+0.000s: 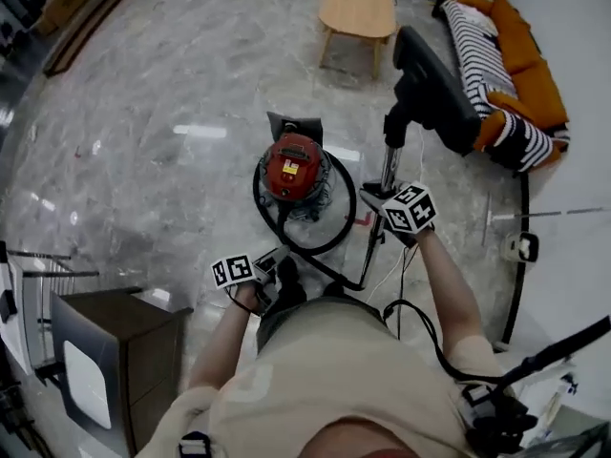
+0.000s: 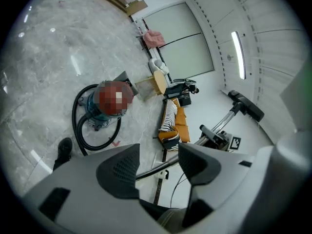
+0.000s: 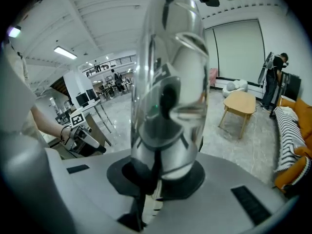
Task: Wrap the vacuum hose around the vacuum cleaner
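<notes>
The red vacuum cleaner (image 1: 291, 165) stands on the marble floor, and its black hose (image 1: 339, 213) curls in a loop round its base. My right gripper (image 1: 385, 196) is shut on the chrome wand (image 3: 170, 82), which rises between its pads. The black floor head (image 1: 434, 89) is lifted off the floor at the wand's far end. My left gripper (image 1: 279, 259) hovers nearer my body, open and holding nothing. In the left gripper view the vacuum cleaner (image 2: 109, 101) lies ahead to the left, and a stretch of hose (image 2: 156, 168) passes beyond the open left gripper (image 2: 158, 162).
A wooden coffee table (image 1: 358, 3) stands beyond the vacuum. A sofa (image 1: 520, 60) with orange cushions and a striped blanket lines the right wall. A dark cabinet (image 1: 115, 351) is at my near left. Thin cables trail on the floor by my feet.
</notes>
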`<state>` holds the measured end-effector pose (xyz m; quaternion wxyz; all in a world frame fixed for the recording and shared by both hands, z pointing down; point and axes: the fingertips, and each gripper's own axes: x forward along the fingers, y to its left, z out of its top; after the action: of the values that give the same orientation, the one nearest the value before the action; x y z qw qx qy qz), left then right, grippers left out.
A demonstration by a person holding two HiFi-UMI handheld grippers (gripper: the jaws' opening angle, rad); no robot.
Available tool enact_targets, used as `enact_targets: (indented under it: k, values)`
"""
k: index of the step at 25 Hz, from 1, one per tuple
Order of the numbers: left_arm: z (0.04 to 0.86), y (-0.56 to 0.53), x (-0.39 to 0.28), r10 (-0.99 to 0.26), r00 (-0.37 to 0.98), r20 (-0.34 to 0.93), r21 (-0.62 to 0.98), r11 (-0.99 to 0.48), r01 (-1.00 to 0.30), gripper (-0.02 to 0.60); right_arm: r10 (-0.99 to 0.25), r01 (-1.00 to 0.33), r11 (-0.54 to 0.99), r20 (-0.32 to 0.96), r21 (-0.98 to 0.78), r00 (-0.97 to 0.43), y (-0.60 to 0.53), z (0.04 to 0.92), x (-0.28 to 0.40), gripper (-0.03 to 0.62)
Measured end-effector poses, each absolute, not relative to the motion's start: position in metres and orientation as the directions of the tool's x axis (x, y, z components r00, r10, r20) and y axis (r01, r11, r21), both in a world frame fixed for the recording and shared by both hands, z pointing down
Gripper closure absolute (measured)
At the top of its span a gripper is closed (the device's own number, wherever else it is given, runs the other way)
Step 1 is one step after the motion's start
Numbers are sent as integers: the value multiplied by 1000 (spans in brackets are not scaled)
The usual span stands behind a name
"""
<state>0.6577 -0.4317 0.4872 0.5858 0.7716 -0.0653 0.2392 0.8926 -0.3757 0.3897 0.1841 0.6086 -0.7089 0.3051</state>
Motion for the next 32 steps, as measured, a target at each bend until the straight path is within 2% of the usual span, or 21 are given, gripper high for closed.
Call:
enact_targets:
  k: [9,15,20,26,32]
  values:
    - [503,-499,690,272,857,437,882,-317,-349,328,-647,-979,77,738,-189,-193,-457,395,897,542]
    - [523,-523,682,315,825,470,869,-331,-368,328,-590,-981,104,784,-163,-193,-495,412,901,540]
    - [528,-536,681,283,821,495,853,-336,-398,328,-539,-977,131,814,-170,-215,-504,437,909,540]
    - [512,-524,724,251,820,515,831,-381,-405,328,-507,-966,165,823,-198,-255,-510,463,944,539]
    - [513,-490,776,161,777,609,757,-409,-509,328,-489,-927,283,794,-246,-360,-508,493,985,539]
